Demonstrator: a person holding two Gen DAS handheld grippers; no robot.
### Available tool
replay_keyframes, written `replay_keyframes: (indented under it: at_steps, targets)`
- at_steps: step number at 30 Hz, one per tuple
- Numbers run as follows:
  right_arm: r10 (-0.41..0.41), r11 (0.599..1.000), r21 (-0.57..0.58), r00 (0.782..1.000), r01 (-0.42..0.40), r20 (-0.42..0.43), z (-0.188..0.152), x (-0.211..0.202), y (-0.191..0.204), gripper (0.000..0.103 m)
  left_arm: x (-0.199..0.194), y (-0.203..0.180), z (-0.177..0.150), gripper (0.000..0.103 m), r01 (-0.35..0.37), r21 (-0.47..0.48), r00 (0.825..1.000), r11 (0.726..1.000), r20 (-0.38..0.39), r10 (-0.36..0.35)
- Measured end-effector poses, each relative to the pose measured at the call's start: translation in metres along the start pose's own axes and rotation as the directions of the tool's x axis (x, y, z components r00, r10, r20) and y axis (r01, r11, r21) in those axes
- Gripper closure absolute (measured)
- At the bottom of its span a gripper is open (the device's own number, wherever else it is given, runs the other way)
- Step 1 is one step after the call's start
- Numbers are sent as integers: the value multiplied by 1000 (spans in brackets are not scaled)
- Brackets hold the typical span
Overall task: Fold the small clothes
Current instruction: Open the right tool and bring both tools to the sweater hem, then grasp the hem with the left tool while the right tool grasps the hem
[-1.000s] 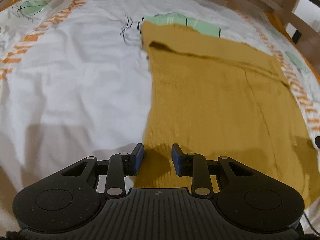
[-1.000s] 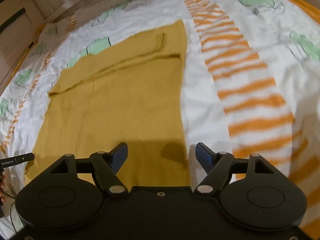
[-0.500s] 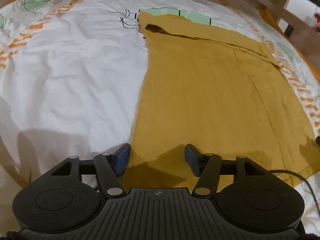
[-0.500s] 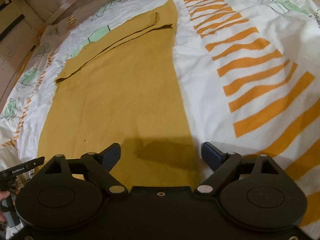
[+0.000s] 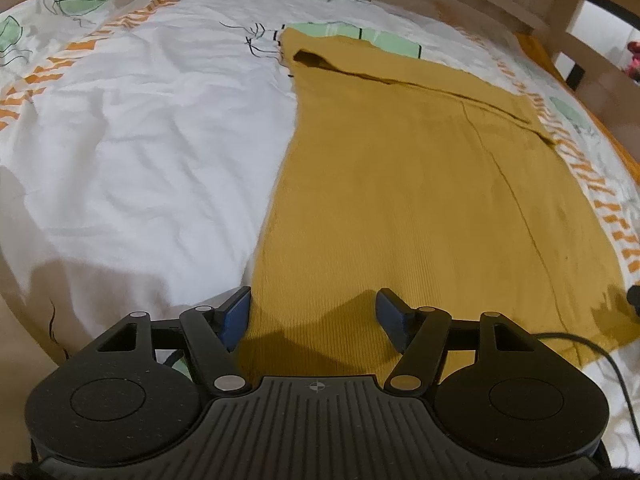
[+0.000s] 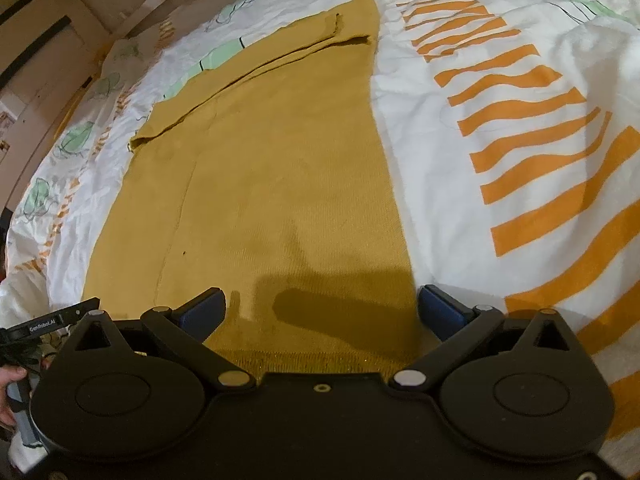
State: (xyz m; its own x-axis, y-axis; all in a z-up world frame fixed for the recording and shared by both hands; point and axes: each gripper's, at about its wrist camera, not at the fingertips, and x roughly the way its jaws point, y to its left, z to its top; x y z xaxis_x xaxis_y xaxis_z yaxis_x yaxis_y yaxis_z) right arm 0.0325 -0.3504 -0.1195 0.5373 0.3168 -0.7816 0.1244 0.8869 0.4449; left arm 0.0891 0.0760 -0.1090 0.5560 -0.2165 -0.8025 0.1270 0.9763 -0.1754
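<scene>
Across the middle of both views lies a mustard-yellow knitted garment [image 5: 408,200], spread flat on a white bedsheet [image 5: 140,140] printed with orange stripes and green shapes. Its far end, toward the top of each frame, is folded over into a narrow band. At the bottom of the left wrist view, the left gripper [image 5: 312,316] hangs over the garment's near left edge, its jaws opening, with cloth beneath but nothing pinched. At the bottom of the right wrist view, the right gripper [image 6: 320,312] straddles the garment's near right corner [image 6: 280,200], its jaws opening too, released. A hand [image 6: 10,388] shows at that frame's lower left edge.
</scene>
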Motion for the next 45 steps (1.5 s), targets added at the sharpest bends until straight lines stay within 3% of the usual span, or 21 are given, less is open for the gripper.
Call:
replay_keyframes:
  at_steps: [12, 13, 18, 20, 21, 22, 23, 34, 39, 41, 45]
  targets:
    - [108, 994, 35, 993, -106, -50, -2, -5, -5, 0, -7, 2, -6, 39, 38, 20, 996, 999, -78, -36]
    - [117, 992, 41, 992, -115, -54, -2, -5, -5, 0, -7, 2, -6, 41, 33, 16, 996, 999, -84, -31]
    - [169, 983, 89, 984, -164, -54, -1, -8, -10, 4, -10, 5, -6, 71, 11, -6, 998, 1000, -69, -11]
    - [182, 977, 119, 982, -175, -55, -1, -8, -13, 40, -11, 8, -6, 84, 14, -26, 998, 1000, -61, -15]
    - [192, 972, 150, 979, -181, -64, -2, -7, -17, 50, -11, 8, -6, 88, 20, -35, 998, 999, -56, -22]
    - [198, 967, 175, 978, -183, -71, -3, -5, -20, 69, -12, 8, -6, 93, 29, -42, 998, 999, -52, -31]
    - [195, 966, 190, 978, -178, -76, -3, -4, -22, 80, -13, 8, -6, 93, 35, -46, 998, 998, -46, -37]
    - [167, 979, 114, 985, -170, 41, 1, -26, -6, 84, -36, 2, 1, 95, 74, -67, 992, 995, 112, -66]
    - [148, 969, 196, 989, -149, 16, 4, -25, -17, 74, -40, 6, 5, 95, 78, -88, 992, 993, 110, -68]
    - [121, 966, 231, 993, -118, 1, 4, -23, -22, 54, -40, 7, 5, 95, 80, -94, 992, 992, 106, -70]
    - [142, 954, 264, 990, -138, 6, 3, -22, -28, 51, -38, 15, 3, 95, 82, -128, 993, 988, 96, -70]
